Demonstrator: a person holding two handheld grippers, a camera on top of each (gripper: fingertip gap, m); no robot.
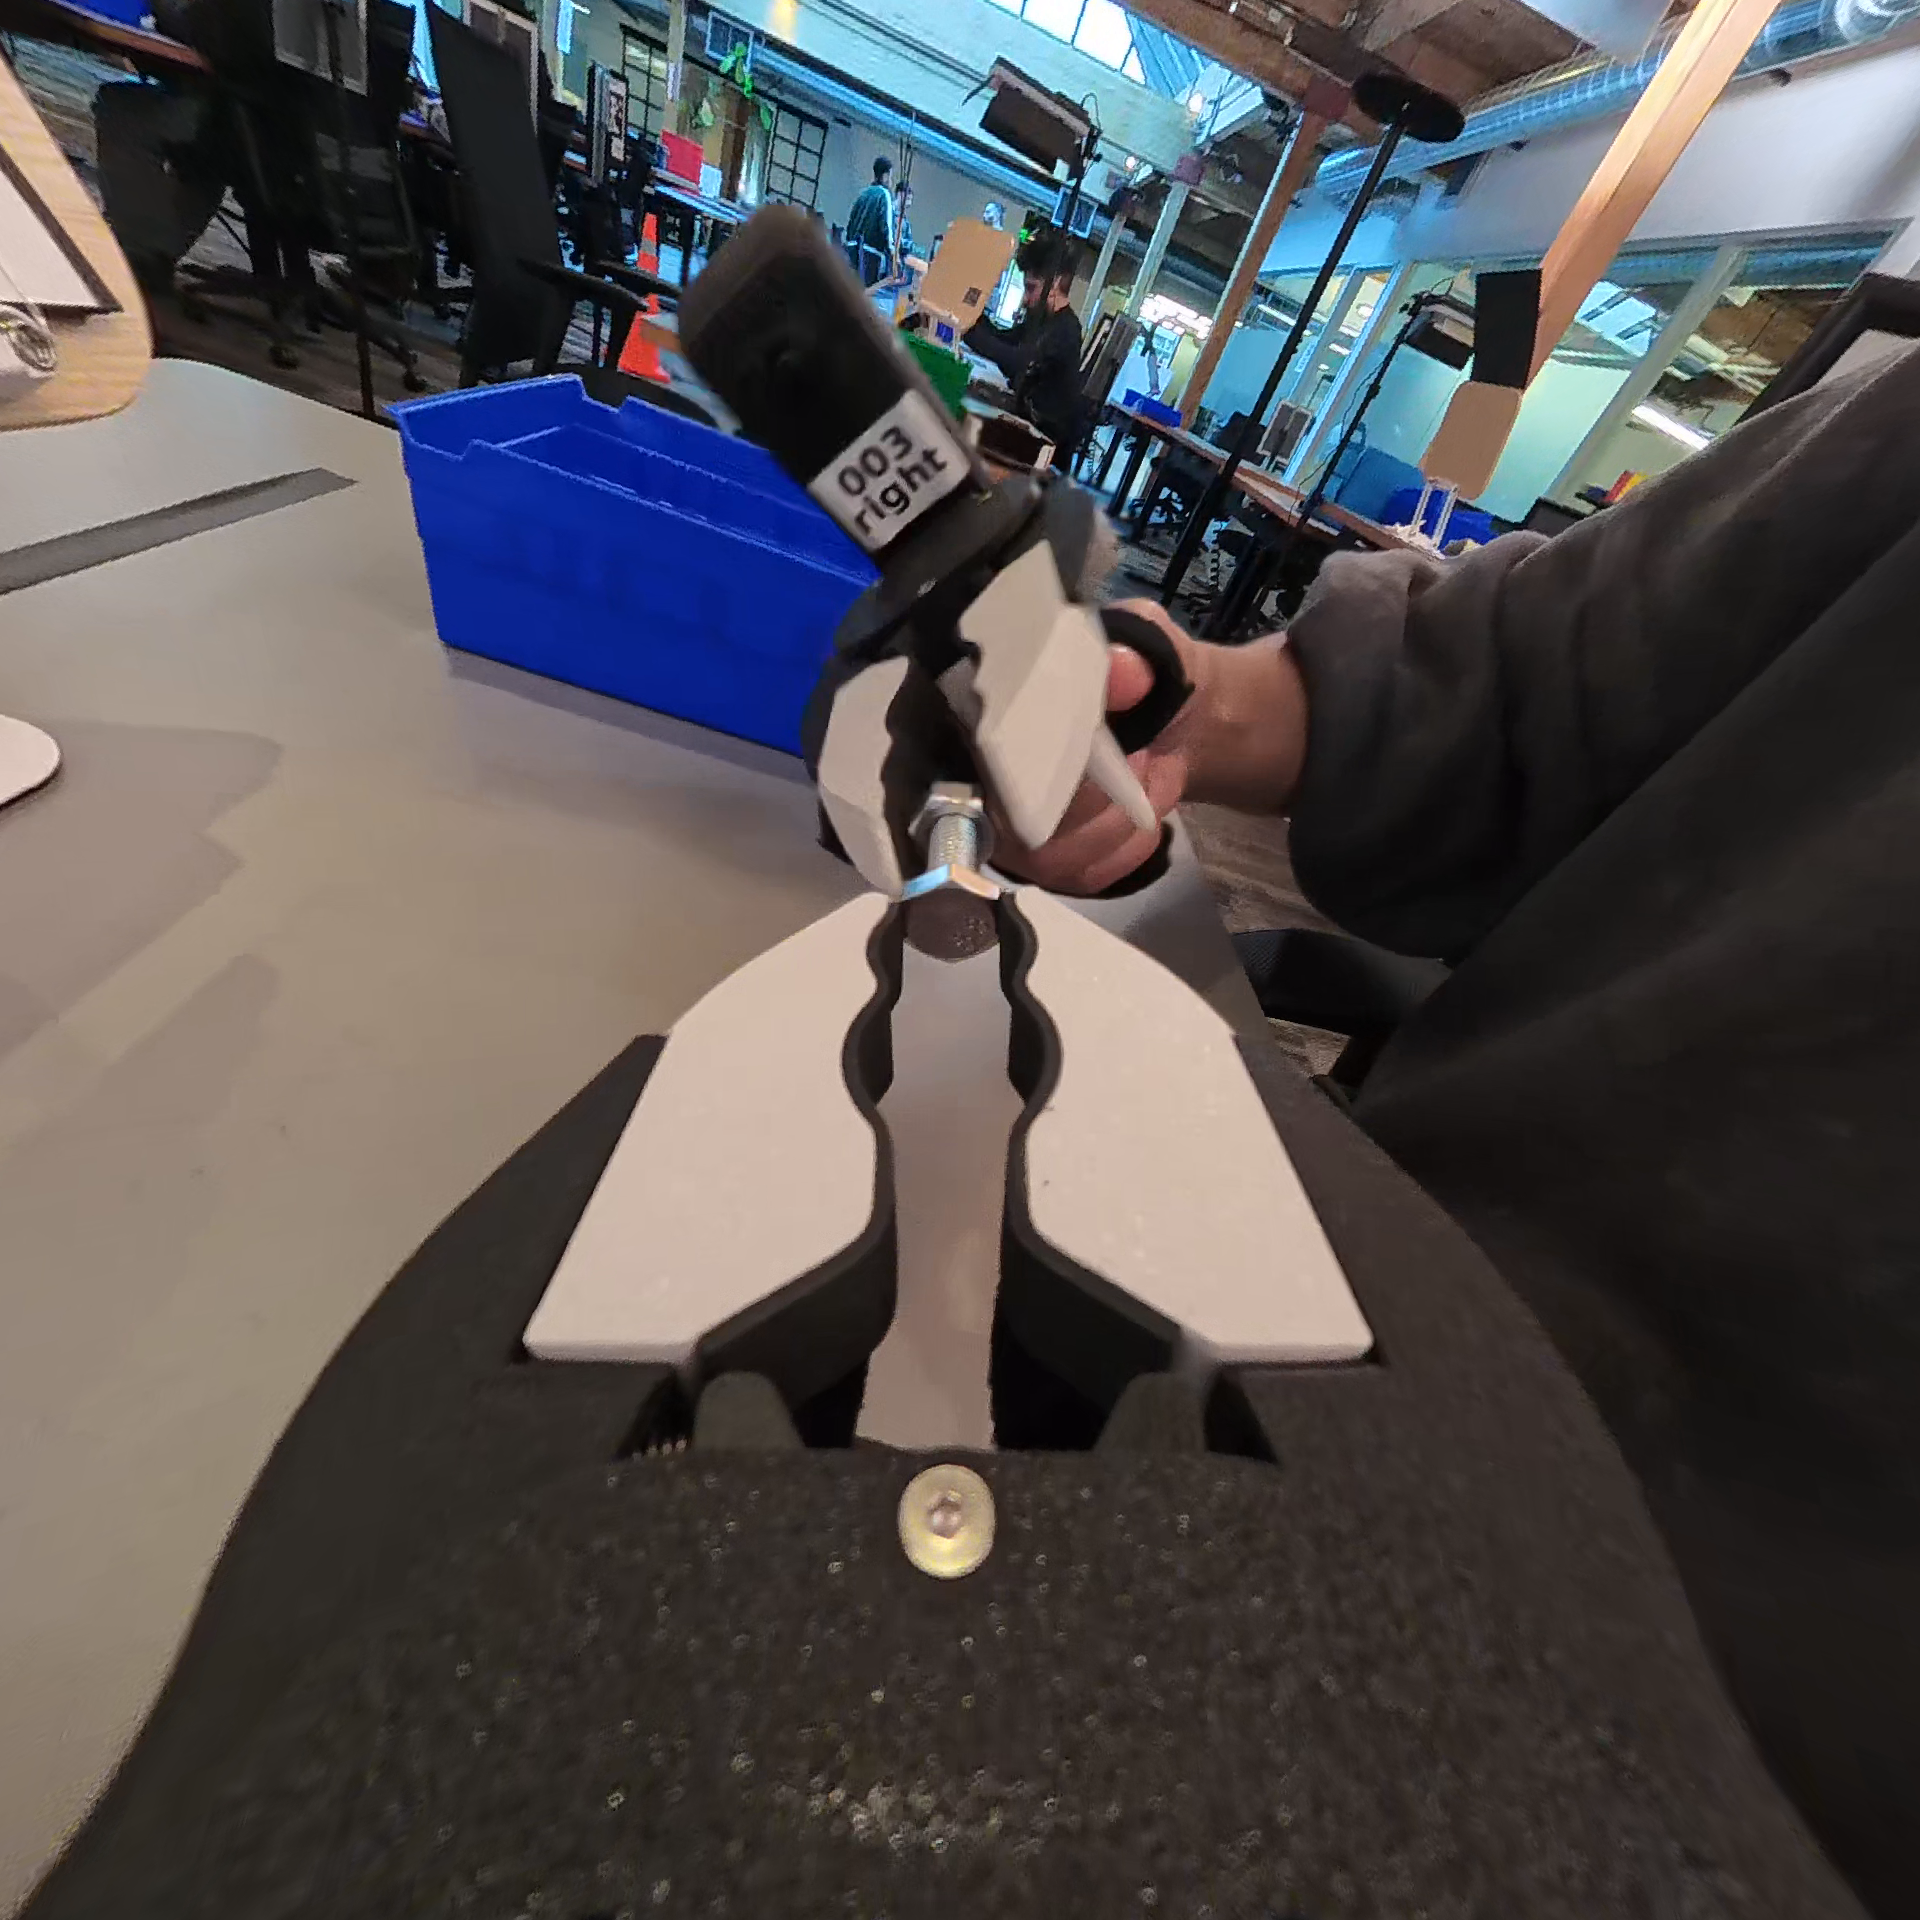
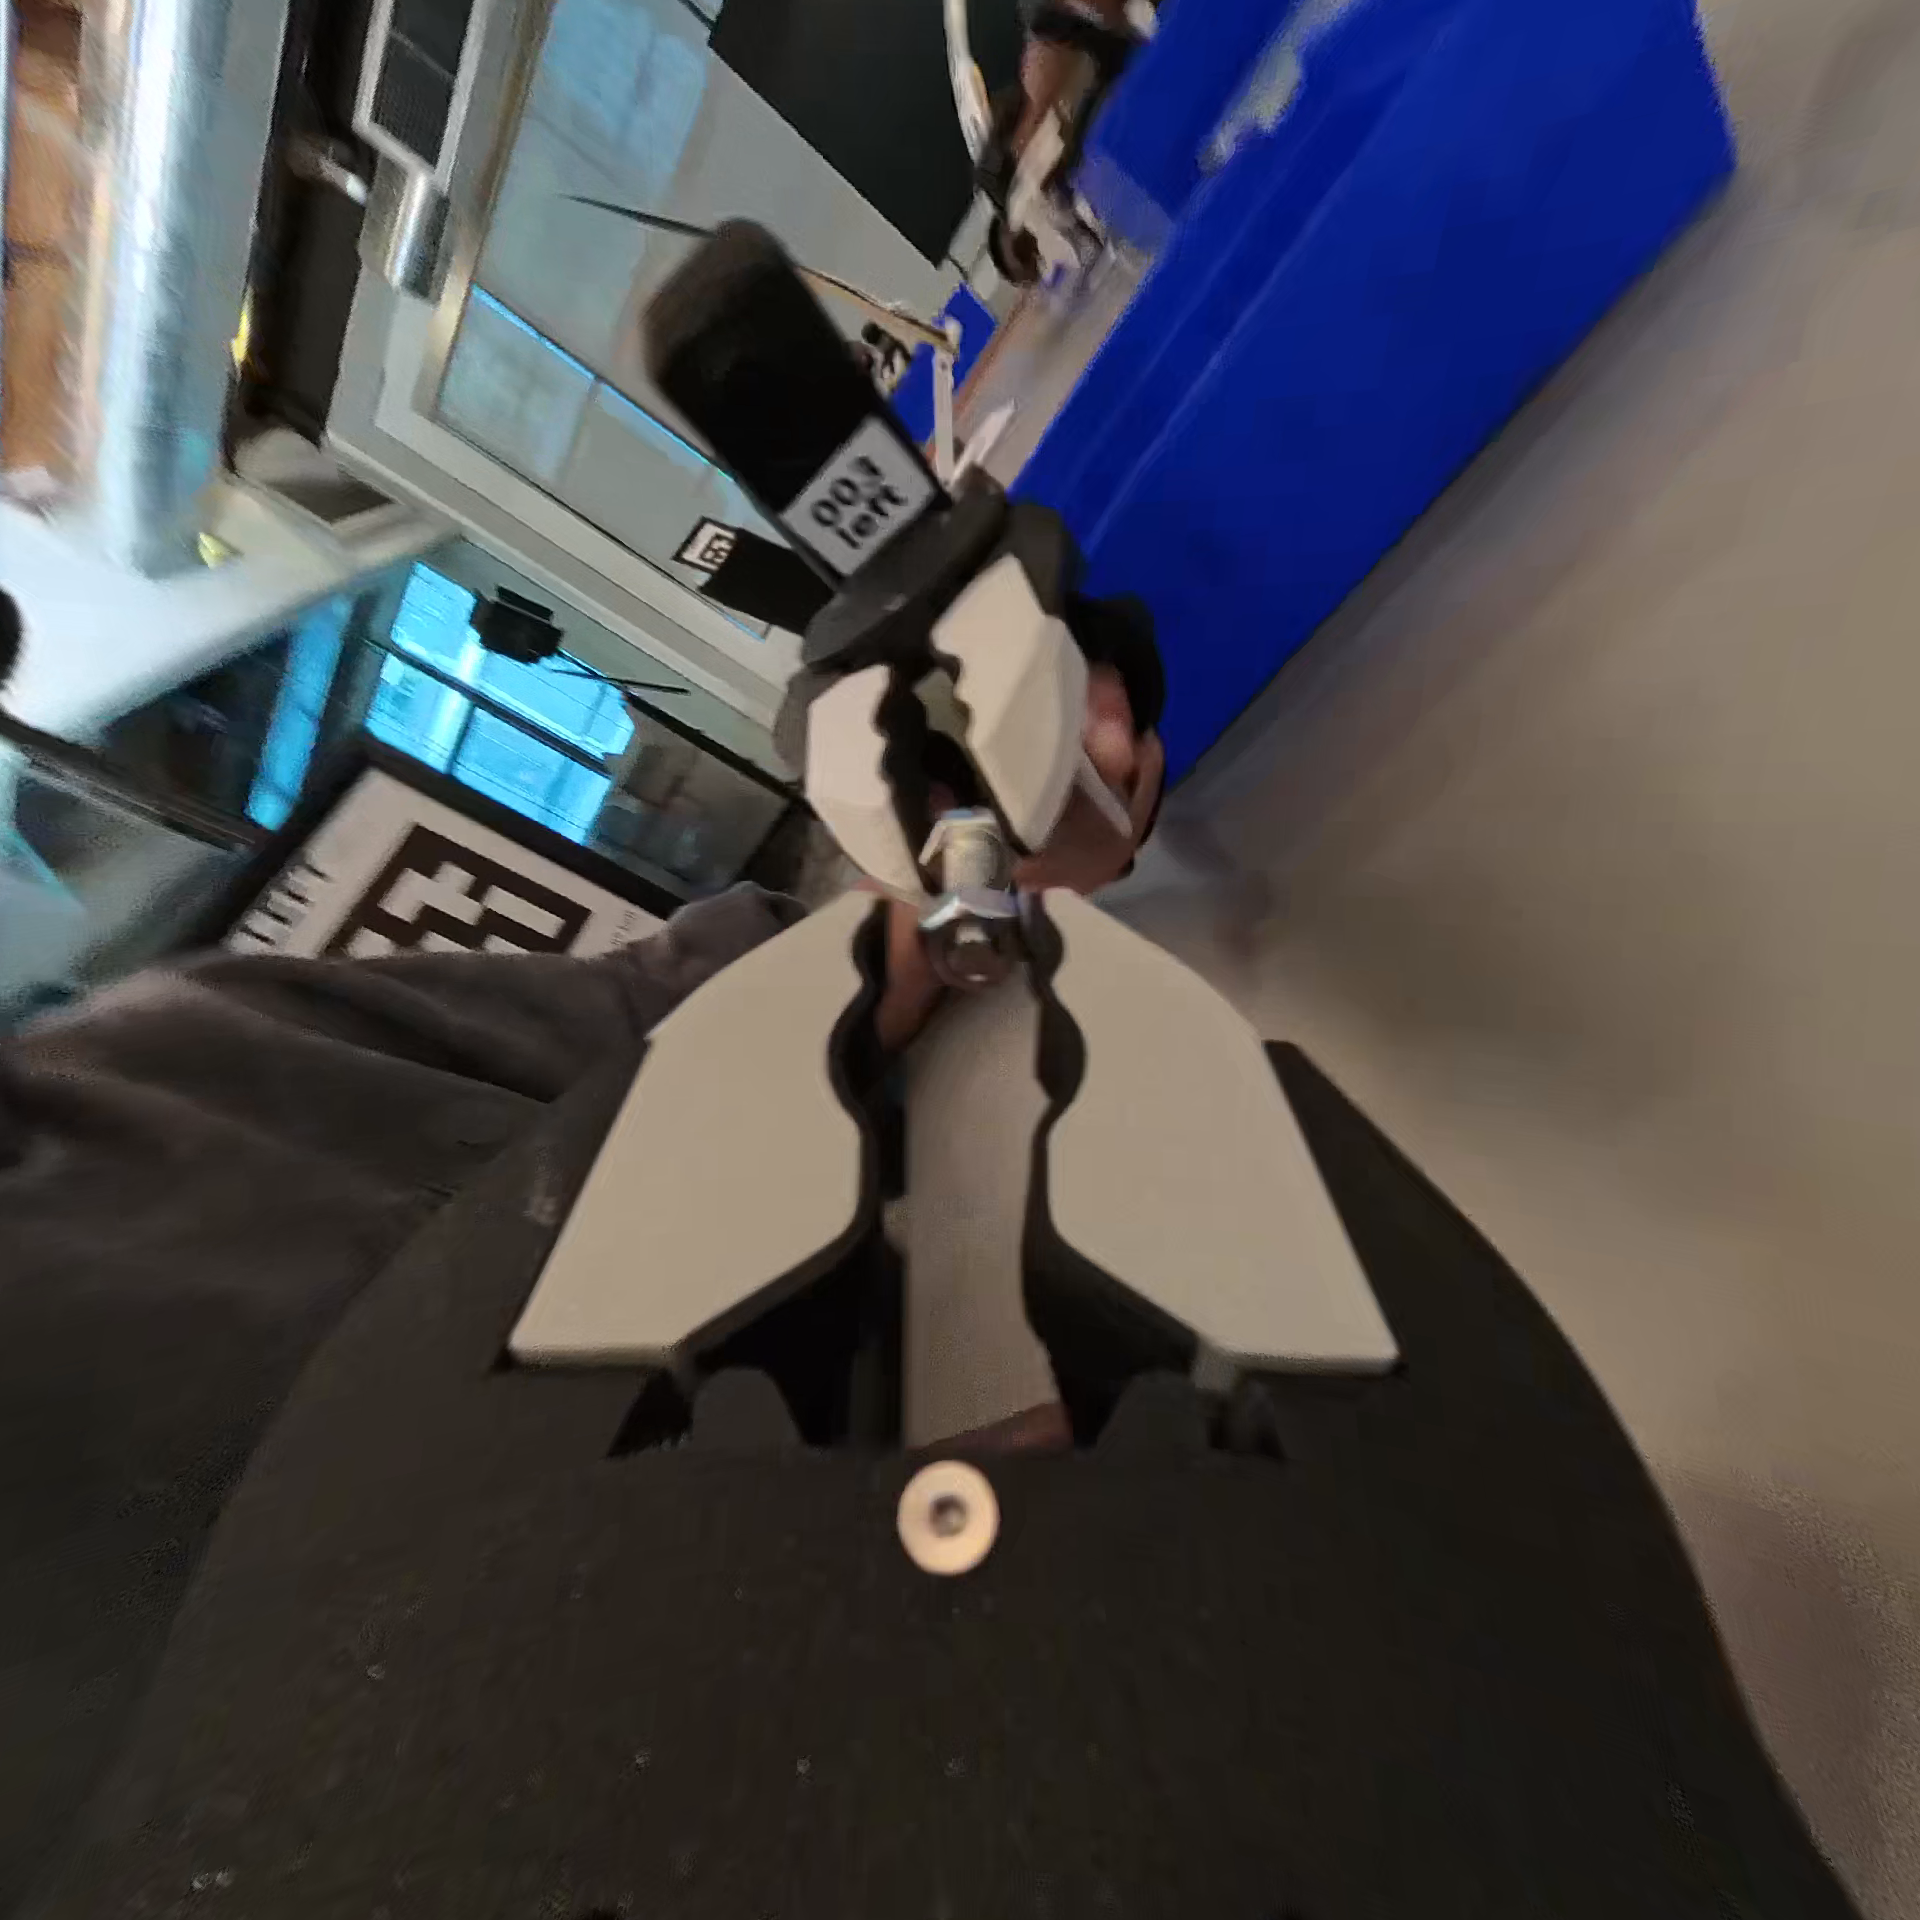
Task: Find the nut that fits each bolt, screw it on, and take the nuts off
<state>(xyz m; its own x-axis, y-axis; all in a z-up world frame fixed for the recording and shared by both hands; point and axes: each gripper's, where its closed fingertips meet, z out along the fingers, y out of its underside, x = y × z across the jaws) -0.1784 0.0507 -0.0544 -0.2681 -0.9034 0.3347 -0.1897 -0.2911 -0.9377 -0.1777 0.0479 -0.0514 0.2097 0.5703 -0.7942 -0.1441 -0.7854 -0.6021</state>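
Observation:
A silver bolt (image 1: pixel 956 847) with a nut (image 1: pixel 951 802) on its thread is held in the air between my two grippers, above the grey table (image 1: pixel 312 883). My left gripper (image 1: pixel 948 916) is shut on the bolt's hex head (image 1: pixel 951 885). My right gripper (image 1: pixel 961 844) faces it from above, tilted, and is shut on the nut. In the right wrist view my right gripper (image 2: pixel 964 932) grips the nut (image 2: pixel 966 914), with the bolt's end showing through it. The left gripper (image 2: pixel 971 857) holds the head (image 2: pixel 961 826) beyond. That view is rolled sideways and blurred.
A blue plastic bin (image 1: pixel 623 540) stands on the table behind the grippers and also shows in the right wrist view (image 2: pixel 1351 364). A hand (image 1: pixel 1205 727) in a dark sleeve holds the right gripper. The table's edge (image 1: pixel 1205 914) runs just right of the grippers.

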